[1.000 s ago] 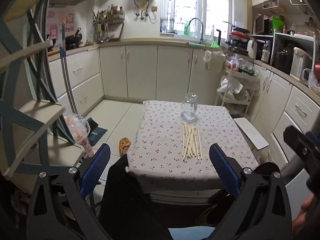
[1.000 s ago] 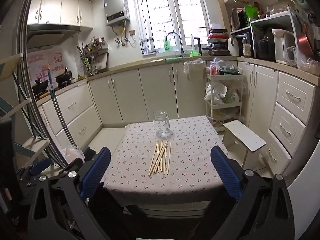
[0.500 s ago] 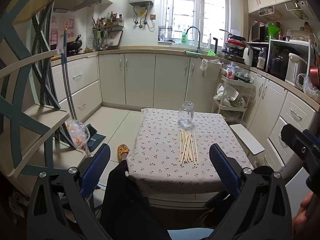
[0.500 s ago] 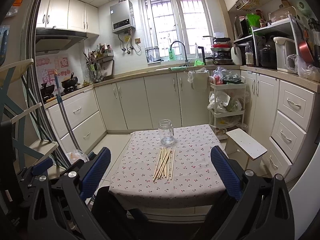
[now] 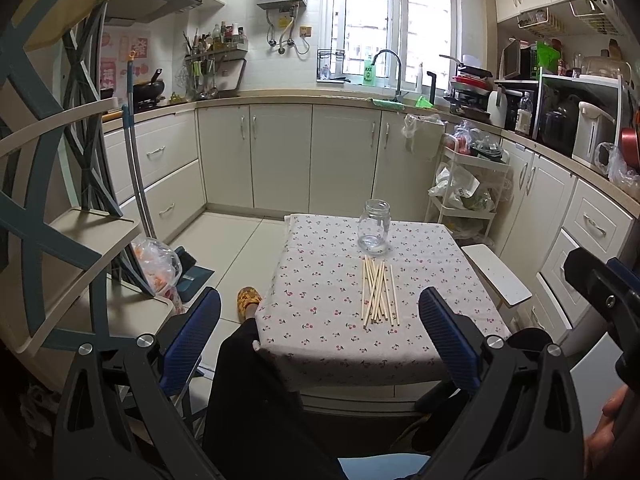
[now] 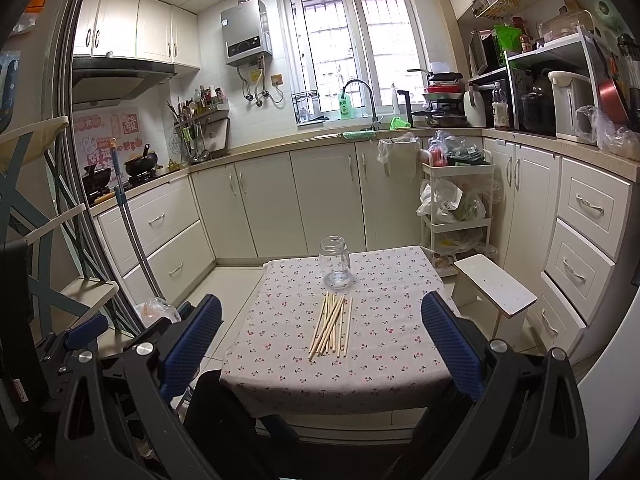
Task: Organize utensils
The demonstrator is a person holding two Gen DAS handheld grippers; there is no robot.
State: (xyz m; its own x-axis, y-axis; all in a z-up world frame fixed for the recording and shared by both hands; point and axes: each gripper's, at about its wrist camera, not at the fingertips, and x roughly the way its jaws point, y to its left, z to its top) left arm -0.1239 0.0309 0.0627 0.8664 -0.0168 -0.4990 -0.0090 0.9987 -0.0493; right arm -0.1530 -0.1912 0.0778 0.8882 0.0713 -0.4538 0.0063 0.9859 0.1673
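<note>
Table (image 5: 320,320): small, under a cherry-print cloth, in front of me in my kitchen.
My left gripper (image 5: 320,332): jaws spread wide, holding nothing, short of the table's near edge.
My right gripper (image 6: 322,336): also wide open and empty, held back from the table.
Jar (image 6: 337,267): clear glass, upright, lidless, toward the far edge.
Chopsticks (image 6: 331,326): loose pale bundle lying flat on the cloth, just in front of the jar.
</note>
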